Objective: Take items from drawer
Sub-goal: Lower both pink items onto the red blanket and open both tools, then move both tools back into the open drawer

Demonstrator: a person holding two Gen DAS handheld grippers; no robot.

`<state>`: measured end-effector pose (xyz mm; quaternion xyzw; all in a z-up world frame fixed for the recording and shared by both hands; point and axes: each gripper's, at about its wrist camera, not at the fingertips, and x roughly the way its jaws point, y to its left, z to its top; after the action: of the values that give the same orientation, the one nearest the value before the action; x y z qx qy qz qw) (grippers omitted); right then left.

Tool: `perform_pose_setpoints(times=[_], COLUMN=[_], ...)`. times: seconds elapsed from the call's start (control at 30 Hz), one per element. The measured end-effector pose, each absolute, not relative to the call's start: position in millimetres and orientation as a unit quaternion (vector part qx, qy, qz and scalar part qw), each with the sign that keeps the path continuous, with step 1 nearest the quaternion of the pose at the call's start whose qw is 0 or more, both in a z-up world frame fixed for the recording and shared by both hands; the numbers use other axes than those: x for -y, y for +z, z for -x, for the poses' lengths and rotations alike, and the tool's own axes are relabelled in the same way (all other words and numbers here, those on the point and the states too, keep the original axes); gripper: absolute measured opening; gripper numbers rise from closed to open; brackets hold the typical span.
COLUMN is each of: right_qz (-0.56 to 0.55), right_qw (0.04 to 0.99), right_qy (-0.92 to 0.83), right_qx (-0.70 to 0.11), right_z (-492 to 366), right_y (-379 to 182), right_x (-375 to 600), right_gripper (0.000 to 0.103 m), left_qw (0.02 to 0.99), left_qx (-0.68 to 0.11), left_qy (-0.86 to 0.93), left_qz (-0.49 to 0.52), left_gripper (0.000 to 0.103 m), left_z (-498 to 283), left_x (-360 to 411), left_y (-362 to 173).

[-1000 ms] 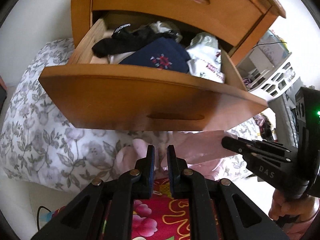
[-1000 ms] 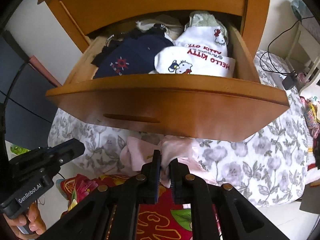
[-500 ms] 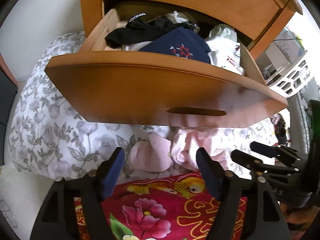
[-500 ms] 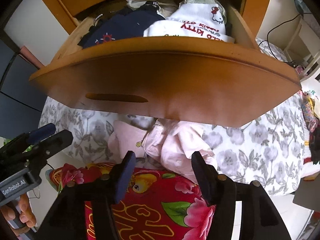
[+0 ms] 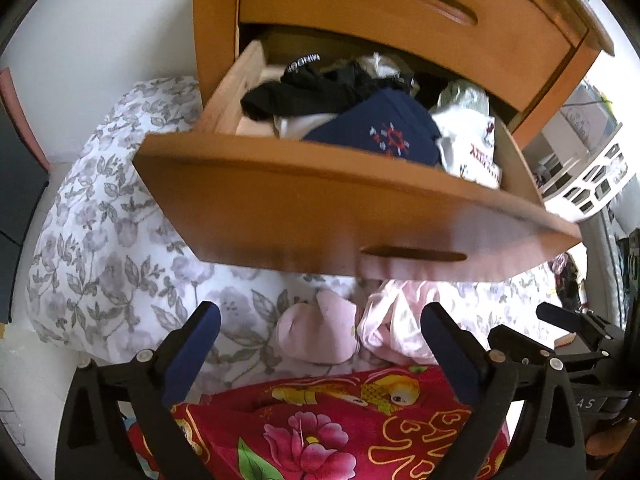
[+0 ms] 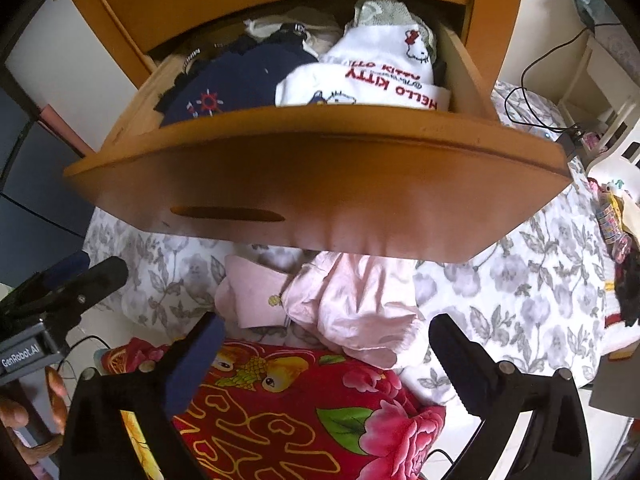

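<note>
The wooden drawer [image 5: 320,216] [image 6: 320,184] stands pulled out, packed with folded clothes: a navy garment [image 5: 384,136] [image 6: 236,84], a black one [image 5: 312,88], and a white Hello Kitty piece [image 6: 360,88] [image 5: 472,148]. A pink garment [image 5: 360,328] [image 6: 344,300] lies crumpled on the floral bedding below the drawer front. My left gripper [image 5: 320,320] is open, empty, just short of the pink garment. My right gripper [image 6: 326,332] is open too, nothing between its fingers, hovering near the same garment. Each gripper also appears at the edge of the other's view.
A red floral blanket [image 5: 320,424] [image 6: 288,400] lies under both grippers. Grey-flowered bedding [image 5: 112,248] [image 6: 520,300] spreads beneath the drawer. A shut upper drawer [image 5: 400,4] sits above. A white basket [image 5: 588,176] stands right, cables [image 6: 532,92] beside it.
Both grippers went from shut to wide open, and the pink garment they were pinching now lies loose on the bedding. Both have shifted slightly under the drawer front.
</note>
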<state>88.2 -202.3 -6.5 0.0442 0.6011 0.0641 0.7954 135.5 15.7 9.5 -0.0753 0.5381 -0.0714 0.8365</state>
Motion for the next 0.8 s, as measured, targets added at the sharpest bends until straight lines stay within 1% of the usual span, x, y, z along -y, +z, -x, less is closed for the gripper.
perform_pose_setpoints(times=[0.13,0.33,0.53,0.8], right_qz=[-0.041,-0.056,-0.040,-0.030], right_qw=[0.810,0.818,0.830,0.859], right_qy=[0.063,0.082,0.087,0.085], right_qx=[-0.582,-0.567,-0.550,-0.504], right_z=[-86.7,-87.5,-88.9,-98.8], right_y=[2.7,12.1,33.1,79.1], right_x=[204.8,204.6,200.2,203.2], right_gripper=[0.103,0.103,0.103,0.103], left_qw=[0.846,0.843,0.857,0.880], left_qx=[-0.520,-0.522,-0.497,-0.459], left_qy=[-0.076,-0.097,-0.112,-0.112], left_qz=[0.088,0.090,0.074,0.052], left_gripper=[0.100,0.100,0.100,0.100], left_z=[-137.3,-140.1,-144.4,-159.5], left_x=[-19.3,-18.2,-15.9,-18.6], left_y=[16.0,20.7,47.0,87.5])
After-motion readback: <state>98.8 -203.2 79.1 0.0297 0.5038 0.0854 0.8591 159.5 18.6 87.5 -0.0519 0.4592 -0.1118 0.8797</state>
